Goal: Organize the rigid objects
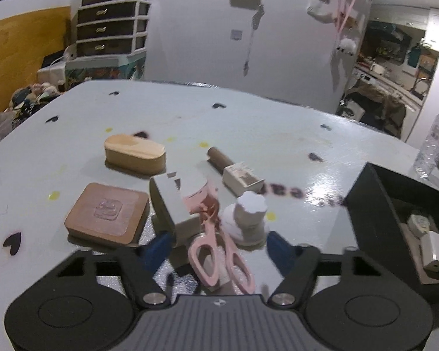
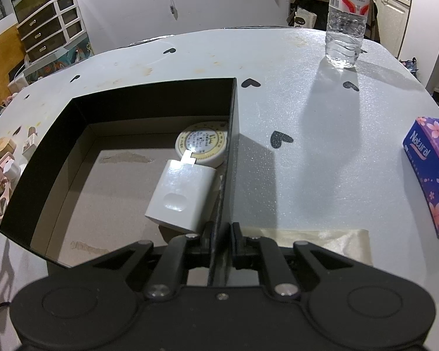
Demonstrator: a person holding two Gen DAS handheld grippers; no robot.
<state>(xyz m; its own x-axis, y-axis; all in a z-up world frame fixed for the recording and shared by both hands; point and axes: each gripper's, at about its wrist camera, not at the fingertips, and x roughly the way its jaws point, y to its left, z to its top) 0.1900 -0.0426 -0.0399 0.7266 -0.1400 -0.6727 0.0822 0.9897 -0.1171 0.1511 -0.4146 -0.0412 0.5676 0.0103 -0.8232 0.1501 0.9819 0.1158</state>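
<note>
The right gripper [image 2: 221,234] is clamped shut on the right wall of the black open-topped cardboard box [image 2: 149,95], one finger inside and one outside. Just inside that wall lie a white square charger block [image 2: 182,197] and, touching it behind, a cream round tin [image 2: 202,145]. The left gripper [image 1: 216,244] stands partly open, its blue-tipped fingers [image 1: 158,247] either side of the pink plastic scissors [image 1: 219,251] without pressing them. Close around the scissors are a grey rectangular block [image 1: 172,201] and a white lobed knob [image 1: 250,216]. Farther out on the pale table [image 1: 248,134] rest a brown square wooden block [image 1: 106,215], an oval wooden box [image 1: 134,153] and a brown-handled small brush [image 1: 234,169].
</note>
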